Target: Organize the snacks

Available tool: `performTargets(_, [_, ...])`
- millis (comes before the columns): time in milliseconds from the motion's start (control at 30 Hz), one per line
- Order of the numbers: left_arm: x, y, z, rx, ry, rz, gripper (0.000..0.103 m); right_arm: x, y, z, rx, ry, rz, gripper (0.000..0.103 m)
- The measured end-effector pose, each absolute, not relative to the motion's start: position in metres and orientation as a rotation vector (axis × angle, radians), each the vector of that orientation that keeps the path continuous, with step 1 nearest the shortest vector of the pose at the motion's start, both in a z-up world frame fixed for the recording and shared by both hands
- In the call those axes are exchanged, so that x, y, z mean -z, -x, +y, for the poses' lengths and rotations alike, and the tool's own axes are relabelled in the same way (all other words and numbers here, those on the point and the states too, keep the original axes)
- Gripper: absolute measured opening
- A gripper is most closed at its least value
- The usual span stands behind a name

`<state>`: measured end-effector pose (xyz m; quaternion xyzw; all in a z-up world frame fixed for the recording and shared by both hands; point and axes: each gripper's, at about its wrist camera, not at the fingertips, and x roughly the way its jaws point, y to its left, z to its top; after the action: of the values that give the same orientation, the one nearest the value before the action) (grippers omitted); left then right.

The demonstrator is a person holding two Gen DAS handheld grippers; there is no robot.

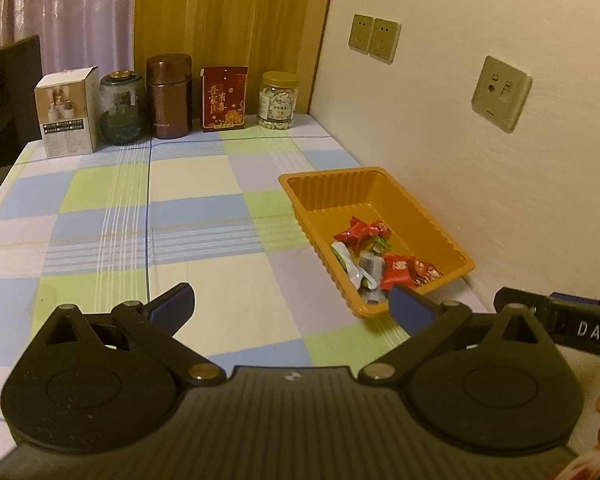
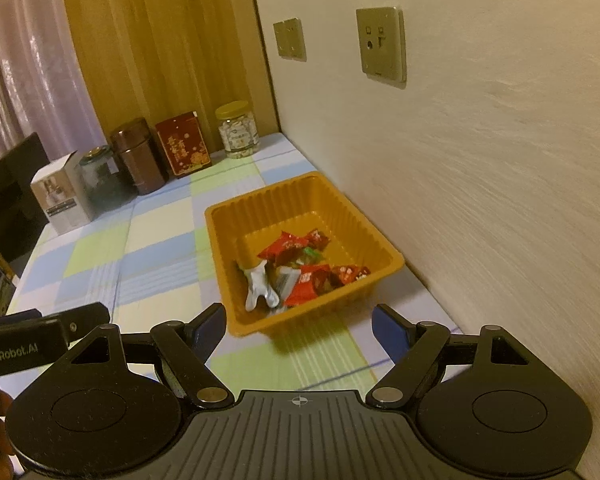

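An orange plastic tray stands on the checked tablecloth against the right wall. It holds several wrapped snacks: red packets and white and silver ones. My left gripper is open and empty, low over the cloth just left of the tray's near corner. My right gripper is open and empty, just in front of the tray's near rim. The right gripper's body shows at the right edge of the left wrist view.
Along the back edge stand a white box, a glass jar, a brown canister, a red tin and a jar of nuts. A dark chair back is at the left. Wall sockets are on the right.
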<state>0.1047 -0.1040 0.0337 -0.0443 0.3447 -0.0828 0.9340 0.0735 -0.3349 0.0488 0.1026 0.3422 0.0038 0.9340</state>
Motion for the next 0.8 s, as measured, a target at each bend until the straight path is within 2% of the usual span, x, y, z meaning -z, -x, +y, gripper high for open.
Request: performTargets(800, [-0.037, -0.026, -0.085, 0.151, 0.058, 0.700, 0.103, -0.053, 0.000, -0.304, 0.009, -0.099, 0.692, 0.080])
